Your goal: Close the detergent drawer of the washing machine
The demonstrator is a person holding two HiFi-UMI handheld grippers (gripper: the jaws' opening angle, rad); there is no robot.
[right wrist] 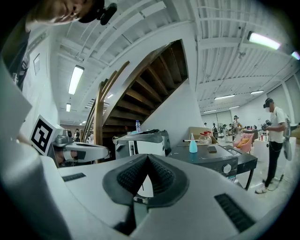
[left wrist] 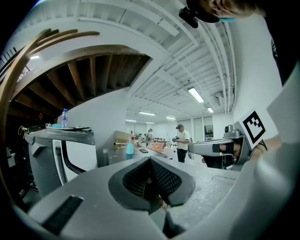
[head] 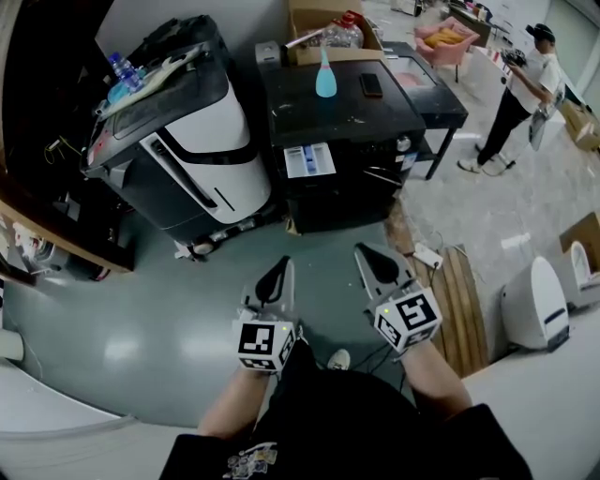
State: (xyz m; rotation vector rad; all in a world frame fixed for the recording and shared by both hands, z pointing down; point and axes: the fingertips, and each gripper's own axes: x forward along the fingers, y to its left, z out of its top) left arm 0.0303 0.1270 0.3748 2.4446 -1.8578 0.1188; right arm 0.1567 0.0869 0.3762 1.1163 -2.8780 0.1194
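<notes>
The black washing machine (head: 342, 122) stands across the floor ahead of me, with a blue bottle (head: 325, 77) and a phone (head: 370, 84) on its top. A pale panel with blue marks (head: 309, 160), seemingly the detergent drawer, sticks out at its upper front left. My left gripper (head: 280, 270) and right gripper (head: 371, 255) are held side by side over the green floor, well short of the machine. Both are shut with nothing between the jaws. In the right gripper view the machine (right wrist: 213, 161) and its knob (right wrist: 228, 168) lie ahead to the right.
A tilted white and dark appliance (head: 187, 141) with a water bottle (head: 120, 67) on it stands left of the washer. A cardboard box (head: 328, 28) and a pink chair (head: 445, 37) are behind. A person (head: 520, 84) stands far right. A wooden pallet (head: 459, 300) lies right.
</notes>
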